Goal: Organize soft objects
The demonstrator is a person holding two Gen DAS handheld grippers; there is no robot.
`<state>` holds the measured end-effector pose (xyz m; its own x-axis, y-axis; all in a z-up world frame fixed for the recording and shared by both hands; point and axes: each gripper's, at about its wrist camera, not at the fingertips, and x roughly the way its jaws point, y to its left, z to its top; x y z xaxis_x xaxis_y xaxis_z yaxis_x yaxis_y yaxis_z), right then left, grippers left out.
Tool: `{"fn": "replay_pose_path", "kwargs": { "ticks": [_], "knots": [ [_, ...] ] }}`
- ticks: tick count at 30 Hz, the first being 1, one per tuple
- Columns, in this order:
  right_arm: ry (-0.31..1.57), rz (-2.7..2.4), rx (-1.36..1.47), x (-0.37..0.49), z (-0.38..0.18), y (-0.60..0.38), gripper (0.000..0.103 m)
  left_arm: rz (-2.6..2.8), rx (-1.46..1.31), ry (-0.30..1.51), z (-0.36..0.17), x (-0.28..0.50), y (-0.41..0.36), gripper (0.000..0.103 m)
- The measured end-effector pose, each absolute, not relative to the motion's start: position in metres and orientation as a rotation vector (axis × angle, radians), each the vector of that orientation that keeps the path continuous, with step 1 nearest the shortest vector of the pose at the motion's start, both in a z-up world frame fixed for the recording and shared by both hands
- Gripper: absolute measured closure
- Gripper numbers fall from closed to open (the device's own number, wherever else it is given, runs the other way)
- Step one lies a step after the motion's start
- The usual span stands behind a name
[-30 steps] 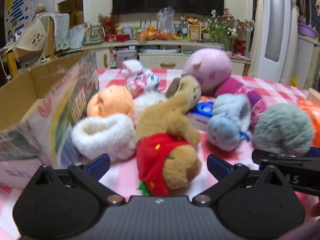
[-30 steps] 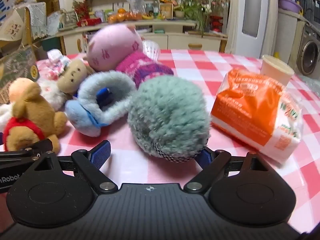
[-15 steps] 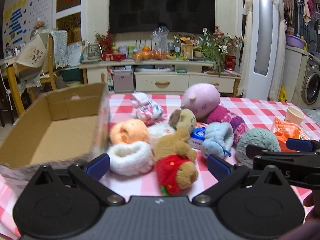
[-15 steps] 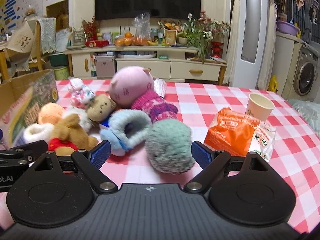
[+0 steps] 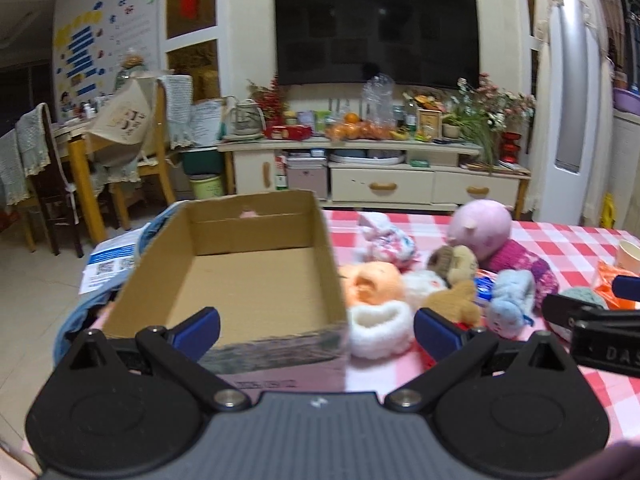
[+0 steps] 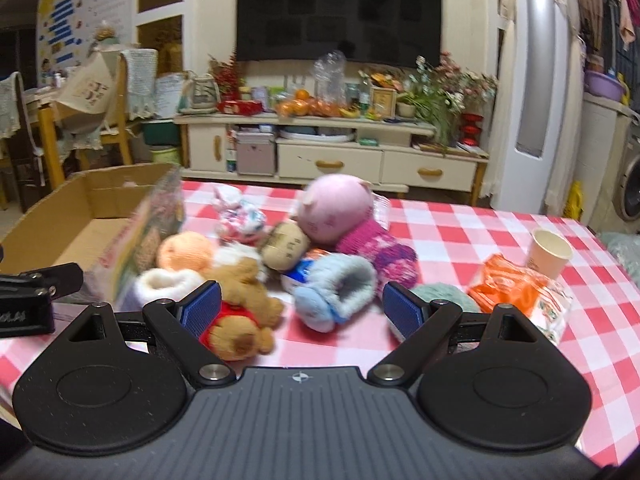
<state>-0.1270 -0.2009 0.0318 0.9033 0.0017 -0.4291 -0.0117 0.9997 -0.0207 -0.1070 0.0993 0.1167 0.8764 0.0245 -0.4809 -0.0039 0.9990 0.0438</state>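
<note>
**Toys at one o'clock, box at eleven**

Ahead of the left gripper (image 5: 316, 330), the cardboard box (image 5: 256, 280) sits at about eleven to twelve o'clock, its open mouth upward and its long axis running away from the camera; nothing shows inside it except a small pink scrap on the far wall. Both grippers stand wide open and hold nothing; the right gripper (image 6: 300, 308) likewise has only air between its blue pads.

The soft objects lie in a loose heap on the checked tablecloth (image 6: 460, 232), just beside the box's right wall; from the left gripper they spread from one to two o'clock, from the right gripper they sit nearly dead ahead. The red-shirted bear (image 6: 236, 312) lies at about eleven o'clock of the right gripper, close to its left pad, body pointing away; the blue slipper (image 6: 336, 292) lies at twelve o'clock, opening turned to the right; the white fluffy slipper (image 5: 380, 328) touches the box's near corner, closest to the left gripper.

Judging by this, the right gripper is better placed for the bear or blue slipper, and the carry runs leftward toward ten o'clock; the left gripper is nearer the white slipper.
</note>
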Motion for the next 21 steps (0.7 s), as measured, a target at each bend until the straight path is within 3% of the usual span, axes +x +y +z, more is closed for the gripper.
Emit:
{"fn": "replay_pose_path", "kwargs": {
  "ticks": [21],
  "knots": [
    [0.326, 0.119, -0.075, -0.154, 0.042, -0.185, 0.0, 0.103, 0.029, 0.468, 0.124, -0.116, 0.14, 0.001]
  ]
}}
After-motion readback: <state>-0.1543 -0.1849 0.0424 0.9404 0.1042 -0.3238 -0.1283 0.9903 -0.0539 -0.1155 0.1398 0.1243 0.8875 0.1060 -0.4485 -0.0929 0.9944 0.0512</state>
